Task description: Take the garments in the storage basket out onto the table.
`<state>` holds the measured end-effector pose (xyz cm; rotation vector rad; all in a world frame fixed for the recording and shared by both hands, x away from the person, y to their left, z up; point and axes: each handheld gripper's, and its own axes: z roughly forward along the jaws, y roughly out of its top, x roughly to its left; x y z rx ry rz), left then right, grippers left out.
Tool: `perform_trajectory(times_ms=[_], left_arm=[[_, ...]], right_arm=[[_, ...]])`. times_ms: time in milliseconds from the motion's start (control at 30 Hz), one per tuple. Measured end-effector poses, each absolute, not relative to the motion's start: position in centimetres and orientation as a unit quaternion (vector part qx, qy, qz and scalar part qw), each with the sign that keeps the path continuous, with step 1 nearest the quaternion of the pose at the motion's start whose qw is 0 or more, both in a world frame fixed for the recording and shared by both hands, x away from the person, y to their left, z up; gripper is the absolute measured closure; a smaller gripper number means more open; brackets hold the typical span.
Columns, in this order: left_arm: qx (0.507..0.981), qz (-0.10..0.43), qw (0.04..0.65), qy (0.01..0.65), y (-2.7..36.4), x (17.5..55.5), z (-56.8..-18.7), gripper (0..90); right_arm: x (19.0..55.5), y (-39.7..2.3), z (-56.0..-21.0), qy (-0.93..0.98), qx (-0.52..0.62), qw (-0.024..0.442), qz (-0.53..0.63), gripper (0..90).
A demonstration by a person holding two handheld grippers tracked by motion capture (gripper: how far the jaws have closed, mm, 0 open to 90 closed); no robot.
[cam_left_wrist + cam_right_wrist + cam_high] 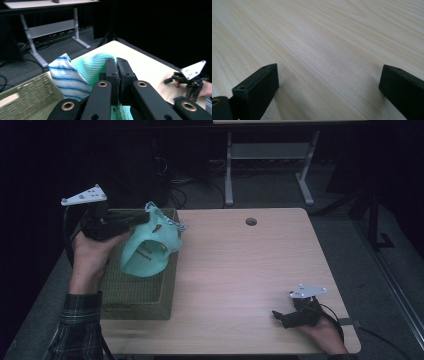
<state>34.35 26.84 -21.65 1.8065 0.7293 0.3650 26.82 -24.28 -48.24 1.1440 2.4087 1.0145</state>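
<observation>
Now my left fingers [142, 217] pinch the green cloth [150, 251], which hangs below them above the basket [142, 302]. My right fingers [327, 85] rest open over bare tabletop [240, 270]. Next, probably, I carry the cloth clear of the basket rim.

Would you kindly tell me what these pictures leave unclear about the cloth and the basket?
- Cloth: its printed lettering is too small to read in the high view; the left tongs cover its middle in the left gripper view.
- Basket: the hanging cloth hides part of its inside; the left gripper view's edge cuts it off.
</observation>
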Motion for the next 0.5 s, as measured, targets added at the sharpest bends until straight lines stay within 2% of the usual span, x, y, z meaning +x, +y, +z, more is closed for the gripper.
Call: perform_trajectory(times_ms=[500], left_arm=[[0.776,0.128,0.555,0.273,22.6,34.8,-21.9,87.9]], right_arm=[[26.8,-24.3,-48.2,0.836,0.397,0.144,0.352,2.3]])
